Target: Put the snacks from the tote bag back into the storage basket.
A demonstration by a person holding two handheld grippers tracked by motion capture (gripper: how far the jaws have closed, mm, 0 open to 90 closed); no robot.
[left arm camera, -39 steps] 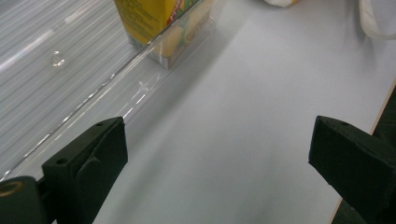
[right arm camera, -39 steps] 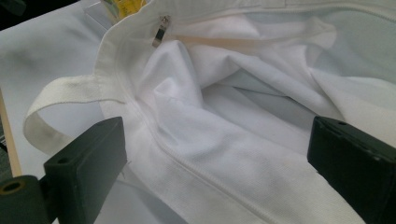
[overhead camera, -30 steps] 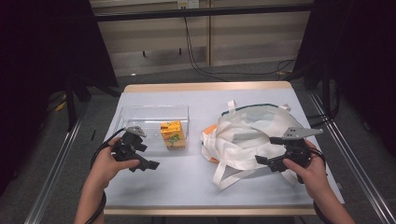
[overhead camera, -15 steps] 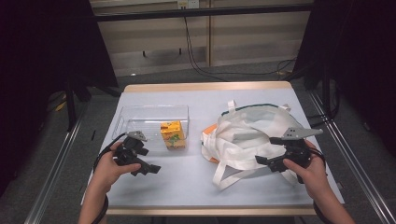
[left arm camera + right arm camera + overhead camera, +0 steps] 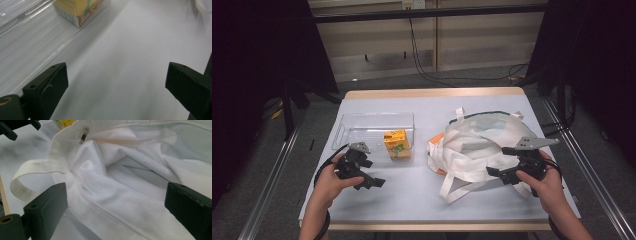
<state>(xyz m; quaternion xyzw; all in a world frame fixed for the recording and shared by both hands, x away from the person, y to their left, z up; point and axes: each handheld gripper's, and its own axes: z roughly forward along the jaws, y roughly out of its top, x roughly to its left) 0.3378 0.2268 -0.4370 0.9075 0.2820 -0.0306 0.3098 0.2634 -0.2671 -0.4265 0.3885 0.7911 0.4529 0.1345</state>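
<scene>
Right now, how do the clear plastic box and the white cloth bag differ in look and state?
The clear plastic box is rigid and see-through; the white cloth bag is soft, opaque and crumpled. The box holds a yellow carton standing upright; what the bag holds cannot be told. Both rest on the table with their openings up.

On the bench (image 5: 412, 200), a clear bin (image 5: 362, 131) lies at left and a cloth tote bag (image 5: 477, 145) at right, well apart. A juice carton (image 5: 396, 144) stands in the bin's near right corner. The left claw (image 5: 374, 181) lies just before the bin; the right claw (image 5: 499, 162) sits over the bag's near right part.
</scene>
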